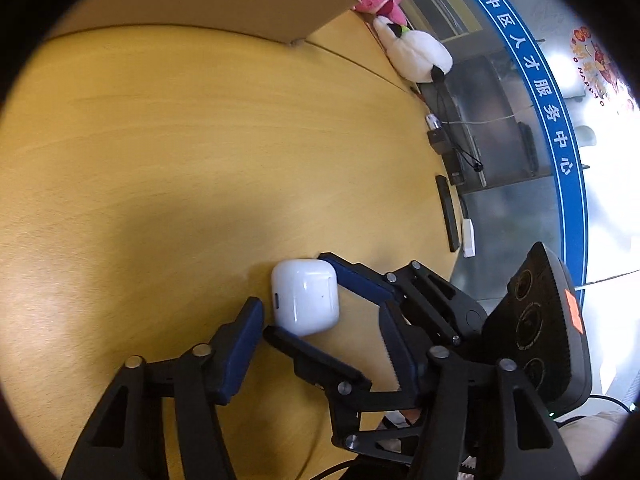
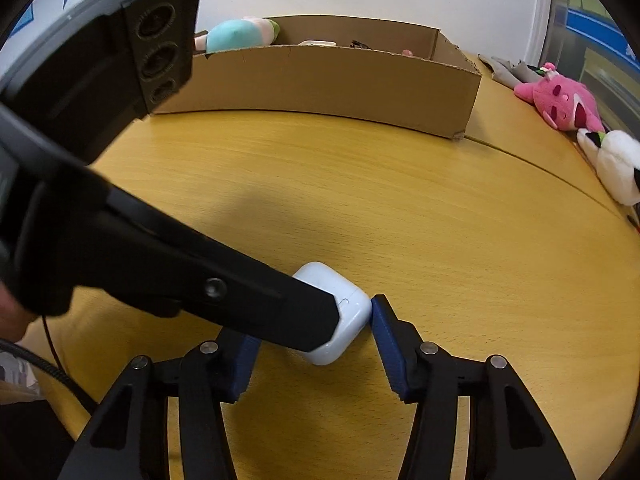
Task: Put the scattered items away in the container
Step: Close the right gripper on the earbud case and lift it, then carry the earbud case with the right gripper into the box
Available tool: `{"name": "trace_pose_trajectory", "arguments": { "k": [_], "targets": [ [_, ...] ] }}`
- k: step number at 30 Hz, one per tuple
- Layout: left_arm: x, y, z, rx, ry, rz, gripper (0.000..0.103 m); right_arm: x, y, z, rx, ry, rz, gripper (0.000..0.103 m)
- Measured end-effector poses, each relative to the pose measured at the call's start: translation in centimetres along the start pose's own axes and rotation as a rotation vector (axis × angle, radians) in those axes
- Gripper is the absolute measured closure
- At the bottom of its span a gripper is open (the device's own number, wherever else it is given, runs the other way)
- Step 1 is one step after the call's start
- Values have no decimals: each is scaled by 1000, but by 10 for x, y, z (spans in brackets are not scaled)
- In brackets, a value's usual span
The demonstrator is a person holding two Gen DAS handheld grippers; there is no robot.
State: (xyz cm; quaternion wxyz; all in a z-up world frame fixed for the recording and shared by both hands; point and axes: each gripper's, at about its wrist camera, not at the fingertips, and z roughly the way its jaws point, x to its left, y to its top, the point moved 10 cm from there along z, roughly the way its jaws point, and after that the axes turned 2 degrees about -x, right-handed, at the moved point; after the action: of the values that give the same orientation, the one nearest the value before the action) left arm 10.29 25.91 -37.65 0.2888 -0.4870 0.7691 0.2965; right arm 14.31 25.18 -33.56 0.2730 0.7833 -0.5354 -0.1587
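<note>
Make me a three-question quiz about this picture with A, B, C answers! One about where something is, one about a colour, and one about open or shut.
1. Where is the white earbud case?
A) in the cardboard box
B) on the wooden table
C) on the floor

2. What colour is the soft toy beside the white plush?
A) pink
B) black
C) orange

3. The case's lid is:
A) wide open
B) shut
C) taken off

Answers: 1 B, it rests on the tabletop; 2 A, the toy is bright pink all over; 3 B, only a thin seam shows in the right wrist view.
</note>
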Motion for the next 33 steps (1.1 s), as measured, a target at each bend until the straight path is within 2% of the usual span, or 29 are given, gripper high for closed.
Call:
{"name": "trace_pose_trajectory", "arguments": {
  "k": [2, 4, 5, 13, 21, 25, 33],
  "targets": [
    [3, 1, 0, -1, 8, -4, 58, 2, 1, 0, -6, 9, 7, 46],
    [10, 2, 0, -2, 28, -15, 77, 2, 2, 0, -10, 17, 11, 46],
    [13, 2, 0, -3, 38, -19, 79, 4, 2, 0, -13, 28, 12, 46],
    [16, 4, -11, -27, 73, 7, 80, 9, 9, 1, -30, 48, 12, 46],
    [6, 21, -57, -139, 66, 42, 81, 24, 45, -17, -111, 59, -50, 46],
    [-3, 40, -95, -226, 85, 72, 81, 34, 79, -26, -160, 70, -114, 46],
    [-9, 86, -190, -400, 159, 136, 81, 72, 179, -41, -283, 73, -338, 46]
  ]
}}
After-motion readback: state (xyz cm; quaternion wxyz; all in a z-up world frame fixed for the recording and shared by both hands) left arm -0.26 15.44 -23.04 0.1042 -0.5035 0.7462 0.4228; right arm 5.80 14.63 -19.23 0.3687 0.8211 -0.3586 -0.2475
